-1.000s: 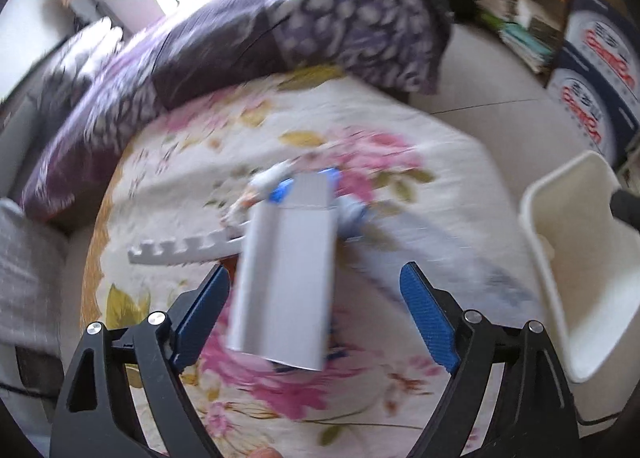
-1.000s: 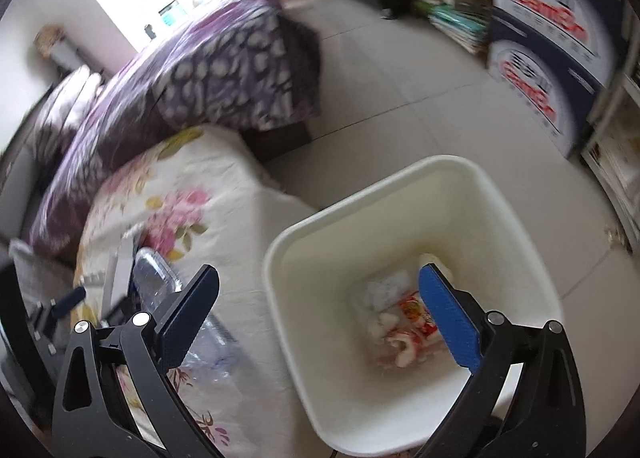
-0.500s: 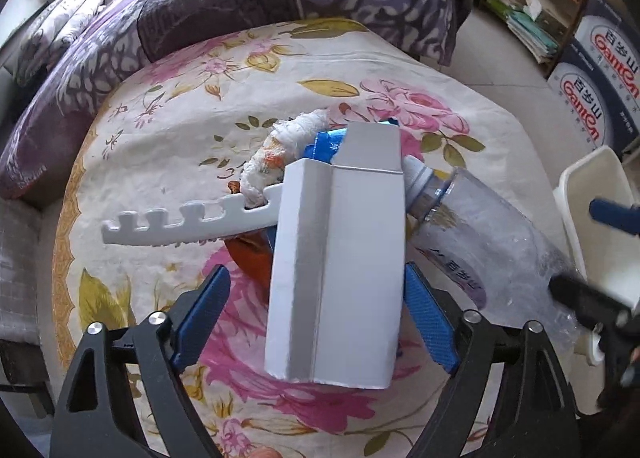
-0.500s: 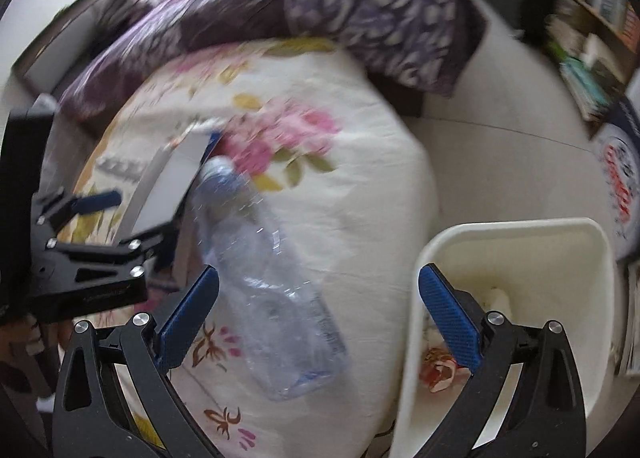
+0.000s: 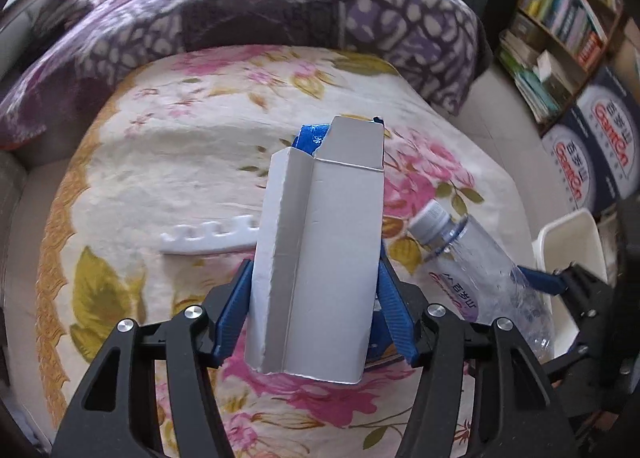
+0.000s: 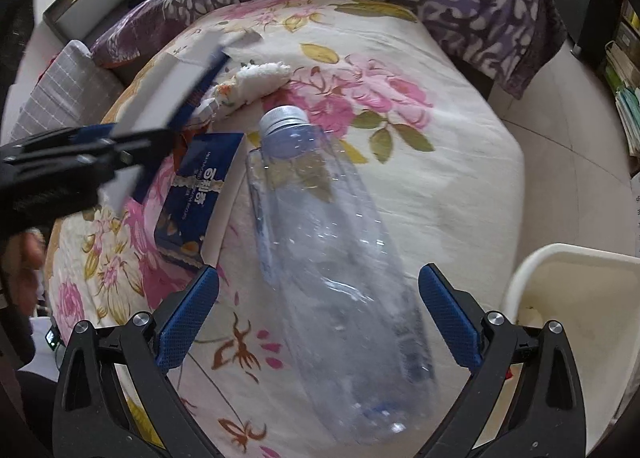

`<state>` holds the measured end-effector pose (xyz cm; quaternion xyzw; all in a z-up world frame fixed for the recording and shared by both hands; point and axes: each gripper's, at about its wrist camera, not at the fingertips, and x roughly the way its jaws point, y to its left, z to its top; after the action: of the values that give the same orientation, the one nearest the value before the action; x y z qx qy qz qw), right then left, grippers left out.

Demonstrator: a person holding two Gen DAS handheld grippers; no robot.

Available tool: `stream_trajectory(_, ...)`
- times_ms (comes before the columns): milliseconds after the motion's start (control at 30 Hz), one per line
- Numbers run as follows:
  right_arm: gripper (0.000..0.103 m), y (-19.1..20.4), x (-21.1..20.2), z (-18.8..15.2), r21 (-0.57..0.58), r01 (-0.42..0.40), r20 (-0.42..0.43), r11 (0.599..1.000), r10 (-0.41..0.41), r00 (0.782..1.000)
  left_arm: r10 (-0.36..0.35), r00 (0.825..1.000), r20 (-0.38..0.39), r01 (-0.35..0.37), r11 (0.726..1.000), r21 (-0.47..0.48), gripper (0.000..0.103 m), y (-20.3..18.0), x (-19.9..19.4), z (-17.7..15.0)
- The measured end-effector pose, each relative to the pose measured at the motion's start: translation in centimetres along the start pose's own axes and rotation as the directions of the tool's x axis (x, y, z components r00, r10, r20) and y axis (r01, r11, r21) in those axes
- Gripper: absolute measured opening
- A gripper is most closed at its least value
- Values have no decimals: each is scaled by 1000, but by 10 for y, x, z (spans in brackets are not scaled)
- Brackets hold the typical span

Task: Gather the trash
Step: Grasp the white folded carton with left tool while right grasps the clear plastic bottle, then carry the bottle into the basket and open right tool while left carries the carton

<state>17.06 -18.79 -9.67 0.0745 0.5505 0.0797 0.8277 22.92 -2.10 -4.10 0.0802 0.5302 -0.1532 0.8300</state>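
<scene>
My left gripper (image 5: 316, 314) is shut on a flattened white and blue carton (image 5: 320, 254) and holds it above the floral blanket; it also shows in the right wrist view (image 6: 176, 98). My right gripper (image 6: 318, 314) is open, its jaws either side of a clear plastic bottle (image 6: 328, 258) lying on the blanket, cap pointing away. The bottle also shows in the left wrist view (image 5: 480, 274). A white bin (image 6: 576, 322) stands at the right of the bed, also in the left wrist view (image 5: 568, 242).
A dark blue packet (image 6: 196, 194) and a crumpled tissue (image 6: 256, 82) lie on the blanket. A white notched plastic strip (image 5: 208, 238) lies left of the carton. A purple patterned quilt (image 5: 280, 6) lies behind. Bookshelves (image 5: 560, 26) and boxes (image 5: 600, 138) stand right.
My left gripper has closed on the carton and lifted it off the blanket. My right gripper has moved from over the bin to the bottle, which now lies between its open jaws.
</scene>
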Motion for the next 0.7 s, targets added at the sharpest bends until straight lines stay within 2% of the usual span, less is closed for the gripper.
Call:
stream_trajectory(67, 94, 4, 3, 2, -4, -5, -1, 1000, 5, 1000, 16, 1000, 19, -15, 1000, -24, 60, 8, -9, -1)
stream_trajectory(133, 85, 8, 7, 5, -9, -3, -5, 1000, 3, 1000, 22, 999, 33, -21, 999, -44, 60, 14, -15, -2)
stream_trajectory(167, 71, 10, 9, 5, -10, -3, -12, 1000, 2, 1000, 24, 999, 40, -22, 998, -54, 60, 16, -18, -3)
stream_trajectory(200, 62, 12, 12, 6, -4, -5, -21, 1000, 5, 1000, 26, 998, 48, -23, 998, -65, 60, 19, -21, -3)
stream_trajectory(433, 60, 26, 1, 11, 20, -11, 78, 1000, 10, 997, 60, 993, 103, -46, 990, -133, 60, 32, -39, -11)
stream_trajectory(700, 60, 43, -45, 14, 17, -10, 277, 1000, 5, 961, 101, 978, 182, -63, 977, -203, 60, 38, -57, -11)
